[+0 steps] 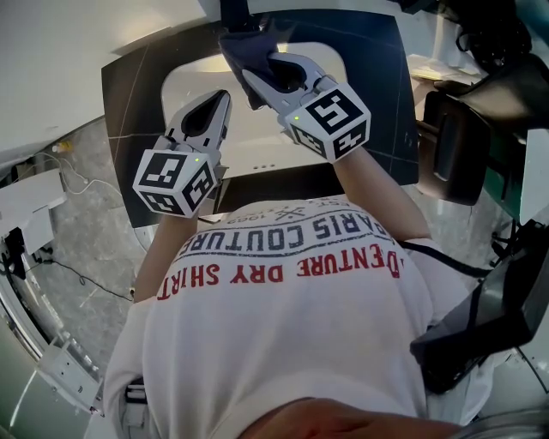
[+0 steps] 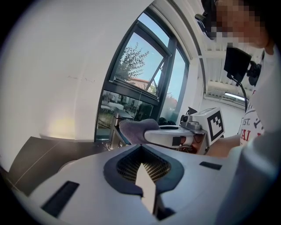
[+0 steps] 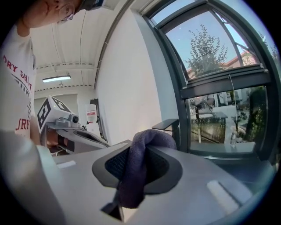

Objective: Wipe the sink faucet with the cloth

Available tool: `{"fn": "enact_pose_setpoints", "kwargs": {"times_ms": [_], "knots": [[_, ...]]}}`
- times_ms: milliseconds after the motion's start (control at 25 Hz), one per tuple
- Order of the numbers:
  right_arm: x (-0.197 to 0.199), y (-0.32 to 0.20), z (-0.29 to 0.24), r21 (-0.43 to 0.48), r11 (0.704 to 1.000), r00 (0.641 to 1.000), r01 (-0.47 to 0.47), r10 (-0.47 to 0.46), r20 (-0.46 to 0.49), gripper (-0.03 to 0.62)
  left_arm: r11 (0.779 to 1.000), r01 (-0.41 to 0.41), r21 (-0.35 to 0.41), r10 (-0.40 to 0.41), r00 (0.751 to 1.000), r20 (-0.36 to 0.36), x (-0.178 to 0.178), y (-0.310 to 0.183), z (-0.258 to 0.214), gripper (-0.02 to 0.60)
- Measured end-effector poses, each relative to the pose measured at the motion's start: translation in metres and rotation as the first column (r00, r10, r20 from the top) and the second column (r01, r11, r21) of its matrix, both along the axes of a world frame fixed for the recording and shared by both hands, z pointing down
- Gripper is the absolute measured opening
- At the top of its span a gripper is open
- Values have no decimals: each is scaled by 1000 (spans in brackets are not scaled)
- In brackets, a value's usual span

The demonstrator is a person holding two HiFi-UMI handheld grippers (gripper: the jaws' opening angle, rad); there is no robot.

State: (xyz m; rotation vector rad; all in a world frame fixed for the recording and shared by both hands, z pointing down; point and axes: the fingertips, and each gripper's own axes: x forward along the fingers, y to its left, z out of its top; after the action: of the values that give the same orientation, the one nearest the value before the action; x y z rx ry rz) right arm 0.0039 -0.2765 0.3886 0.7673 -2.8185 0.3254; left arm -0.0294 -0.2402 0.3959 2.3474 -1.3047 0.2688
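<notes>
My right gripper [image 1: 250,77] is shut on a dark purple cloth [image 1: 247,47] and holds it over the far rim of the white sink [image 1: 184,81], close to the faucet [image 1: 232,12] at the top edge. In the right gripper view the cloth [image 3: 137,167] is folded between the jaws, and the faucet's dark lever [image 3: 167,125] stands just beyond it against the window. My left gripper [image 1: 224,97] hovers over the basin, shut and holding nothing. From the left gripper view, the cloth [image 2: 137,129] partly hides the faucet [image 2: 115,131].
A dark countertop [image 1: 129,94] surrounds the sink, with a white wall on the left and a window [image 3: 219,101] behind the faucet. Black equipment [image 1: 459,146] hangs at the person's right side. Cables lie on the stone floor [image 1: 77,249] at the left.
</notes>
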Motion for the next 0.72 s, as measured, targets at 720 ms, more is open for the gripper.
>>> {"fn": "enact_pose_setpoints", "kwargs": {"times_ms": [720], "knots": [[-10,-47,26,-71,995,997,-67,65,-30,69,999,19,-46,-19,1000,1,-24,-23,24,2]]}}
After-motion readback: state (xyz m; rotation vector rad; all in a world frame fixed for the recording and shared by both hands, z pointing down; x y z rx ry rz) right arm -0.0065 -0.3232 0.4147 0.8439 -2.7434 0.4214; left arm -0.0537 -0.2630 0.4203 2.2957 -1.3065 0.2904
